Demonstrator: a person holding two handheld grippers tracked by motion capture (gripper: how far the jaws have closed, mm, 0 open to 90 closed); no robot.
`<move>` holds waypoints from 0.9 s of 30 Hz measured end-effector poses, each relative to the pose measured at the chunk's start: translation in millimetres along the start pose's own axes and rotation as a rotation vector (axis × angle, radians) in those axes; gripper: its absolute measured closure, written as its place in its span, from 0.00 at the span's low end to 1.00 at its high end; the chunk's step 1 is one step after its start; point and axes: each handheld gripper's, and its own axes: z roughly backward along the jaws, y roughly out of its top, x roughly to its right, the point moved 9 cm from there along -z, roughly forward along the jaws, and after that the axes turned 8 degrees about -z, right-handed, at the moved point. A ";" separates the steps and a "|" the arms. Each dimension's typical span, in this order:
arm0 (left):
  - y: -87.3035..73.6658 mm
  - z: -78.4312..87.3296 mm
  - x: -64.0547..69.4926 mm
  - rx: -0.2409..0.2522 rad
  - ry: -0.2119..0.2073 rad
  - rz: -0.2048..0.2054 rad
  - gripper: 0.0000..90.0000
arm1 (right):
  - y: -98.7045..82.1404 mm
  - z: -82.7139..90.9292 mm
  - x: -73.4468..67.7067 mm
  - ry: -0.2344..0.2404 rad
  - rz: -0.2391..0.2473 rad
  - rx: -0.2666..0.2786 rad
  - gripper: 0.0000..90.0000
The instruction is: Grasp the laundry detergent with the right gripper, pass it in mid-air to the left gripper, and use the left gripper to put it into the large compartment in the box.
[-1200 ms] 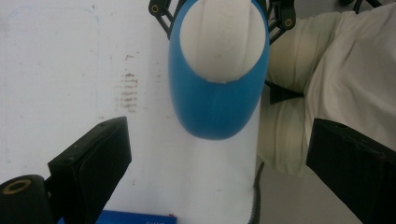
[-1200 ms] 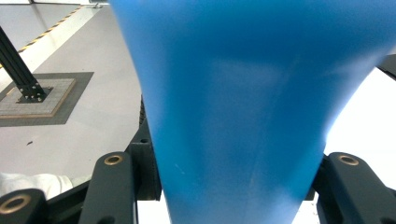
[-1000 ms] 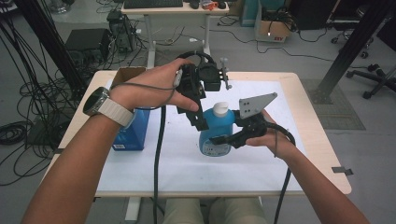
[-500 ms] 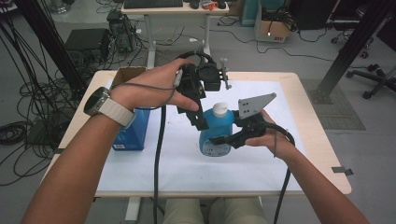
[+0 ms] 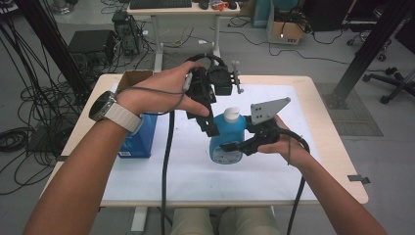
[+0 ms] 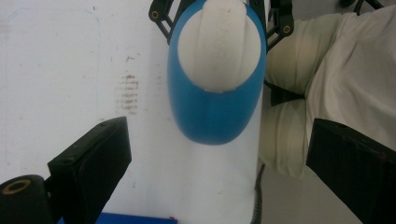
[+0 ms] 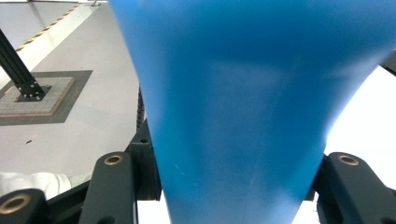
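A blue bottle (image 5: 226, 142) with a white cap (image 5: 232, 113) stands on the white table (image 5: 186, 171). My right gripper (image 5: 230, 148) comes in from the right and is shut on the bottle's lower body. In the right gripper view the blue bottle (image 7: 233, 116) sits pinched between both jaws of the right gripper (image 7: 233, 191). My left gripper (image 5: 211, 123) hangs above and just left of the cap, pointing down. In the left gripper view its jaws stand wide apart, the left gripper (image 6: 219, 175) open, with the cap (image 6: 222, 46) and bottle (image 6: 212, 114) below and nothing touching them.
A blue box (image 5: 139, 137) stands at the table's left side, with an open cardboard box (image 5: 131, 78) behind it. Cables trail from both grippers toward the near edge. The person's lap (image 6: 336, 70) lies past the table's near edge. A desk and cables stand behind the table.
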 end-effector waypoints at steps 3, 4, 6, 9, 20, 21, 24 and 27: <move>0.3 -0.3 0.1 0.002 -0.002 0.000 0.08 | 0.3 0.5 0.3 -0.003 -0.002 0.003 0.49; 0.2 -0.2 0.2 -0.001 -0.005 0.000 0.08 | 0.3 0.7 0.2 -0.001 -0.002 0.001 0.49; 0.3 -0.4 0.3 -0.001 -0.004 0.001 0.08 | 0.8 1.1 0.5 -0.004 -0.002 0.005 0.49; 0.6 -0.5 -0.1 -0.003 0.000 -0.001 0.08 | 1.2 1.5 0.4 -0.002 -0.001 0.004 0.49; 0.3 -0.5 0.0 -0.003 -0.001 0.003 0.08 | 1.4 1.5 0.9 -0.003 -0.003 0.006 0.49; 0.2 -0.3 0.0 -0.005 0.001 0.003 0.08 | 1.7 1.5 0.8 -0.003 -0.002 0.007 0.49; 0.2 -0.1 0.2 -0.003 0.003 0.005 0.08 | 1.8 1.6 0.8 -0.002 -0.003 0.008 0.49; -0.1 0.2 0.3 -0.004 0.004 0.006 0.08 | 1.6 2.4 1.0 -0.008 -0.006 0.007 0.49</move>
